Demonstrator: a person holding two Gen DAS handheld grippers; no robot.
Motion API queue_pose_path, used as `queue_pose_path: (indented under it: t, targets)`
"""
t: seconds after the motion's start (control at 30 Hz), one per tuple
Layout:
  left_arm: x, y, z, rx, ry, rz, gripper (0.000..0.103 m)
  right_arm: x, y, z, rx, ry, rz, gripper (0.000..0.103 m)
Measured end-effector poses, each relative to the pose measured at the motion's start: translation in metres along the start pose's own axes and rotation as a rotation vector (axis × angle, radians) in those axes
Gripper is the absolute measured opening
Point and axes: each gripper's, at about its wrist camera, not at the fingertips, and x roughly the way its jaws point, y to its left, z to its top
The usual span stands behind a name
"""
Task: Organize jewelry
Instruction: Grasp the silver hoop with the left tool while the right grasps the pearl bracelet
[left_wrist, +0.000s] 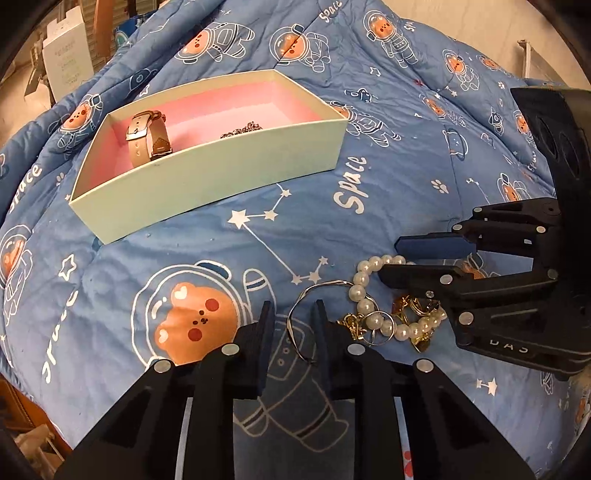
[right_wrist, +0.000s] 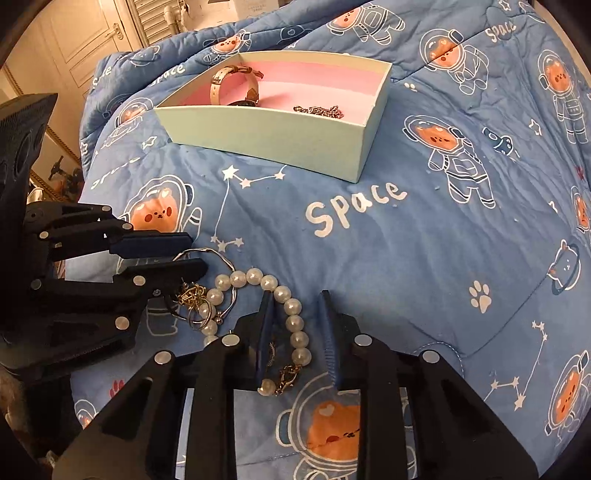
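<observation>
Two grippers are down at the same little heap of jewelry on a blue quilt (left_wrist: 388, 155) printed with space bears. The left gripper (left_wrist: 291, 325) has its jaws drawn close together around the near side of a thin silver bangle (left_wrist: 314, 291); the wire runs between the pads, but whether they actually pinch it is hard to tell from either view. The right gripper (right_wrist: 297, 321) sits over the pearl bracelet (right_wrist: 291, 317), with one run of pearls and the gold clasp lying between its narrowed jaws. A clear gap shows between the pearls and the right-hand pad, so it's not clamped on anything.

Rest of the heap: some gold chain and charm pieces (left_wrist: 410, 314) tangled with a plain silver ring (left_wrist: 384, 325), all touching the pearls, just beside both sets of fingers.

Further back on the quilt is a pale green box (right_wrist: 280, 140) with a pink lining, well apart from the heap. Inside it a watch (right_wrist: 236, 85) with a light strap stands on edge at one end, and a silvery chain (right_wrist: 319, 110) lies on the floor near the middle.
</observation>
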Motion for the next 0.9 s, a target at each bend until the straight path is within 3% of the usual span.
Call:
queue_pose_path:
  t: [0.1, 0.2, 0.53, 0.9]
  targets:
    - [0.0, -0.007, 0.0, 0.036, -0.001, 0.008, 0.01, 0.001, 0.002, 0.0, -0.012, 0.001, 0.005, 0.015]
    - [-0.001, -0.007, -0.002, 0.027, -0.014, 0.01, 0.005, -0.001, 0.002, -0.002, -0.011, -0.013, 0.001, 0.015]
    - [-0.033, 0.008, -0.015, -0.128, -0.106, -0.057, 0.004, -0.034, 0.002, -0.015, 0.053, -0.152, 0.036, 0.01]
    - [-0.073, 0.009, -0.023, -0.183, -0.184, -0.093, 0.003, -0.072, 0.009, -0.026, 0.079, -0.257, 0.075, 0.01]
